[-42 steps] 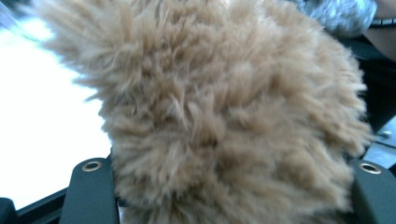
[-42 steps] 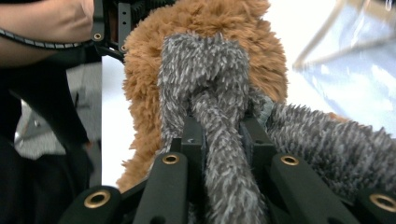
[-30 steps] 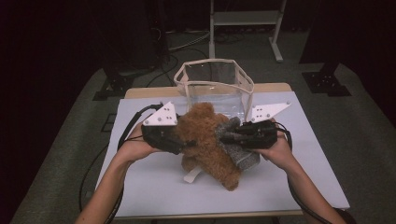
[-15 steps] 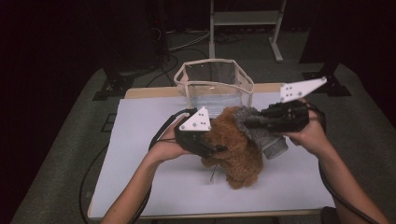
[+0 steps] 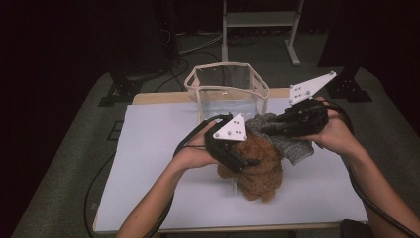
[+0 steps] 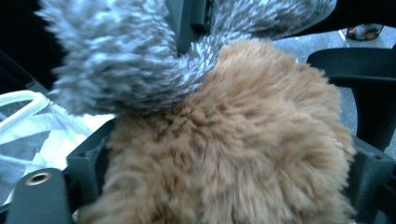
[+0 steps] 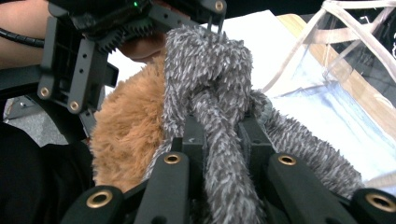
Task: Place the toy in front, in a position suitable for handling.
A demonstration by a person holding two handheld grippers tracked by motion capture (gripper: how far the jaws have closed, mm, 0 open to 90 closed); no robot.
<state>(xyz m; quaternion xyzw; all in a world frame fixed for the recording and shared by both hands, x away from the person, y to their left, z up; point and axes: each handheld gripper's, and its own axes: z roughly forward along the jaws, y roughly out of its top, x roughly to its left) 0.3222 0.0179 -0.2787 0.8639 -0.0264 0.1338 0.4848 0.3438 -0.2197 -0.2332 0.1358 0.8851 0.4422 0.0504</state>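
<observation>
Grey garment coming off the teddy bear

Right tool (image 5: 270,128) pinches the grey garment (image 7: 219,140); left tool (image 5: 247,161), jaws just opened wide around the teddy bear (image 5: 257,168), may let it drag along.

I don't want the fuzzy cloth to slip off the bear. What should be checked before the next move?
1. Right gripper shut on the grey fuzzy cloth: ok.
2. Left gripper around the brown teddy bear: ok; its jaws, just opened wider, straddle the bear.
3. Whether the left pads press the bear: cannot tell.
4. Cloth lifted clear of the bear: not ok, they touch.
5. Clear basket upright behind the bear: ok.
6. Bear on the white table: ok.
</observation>
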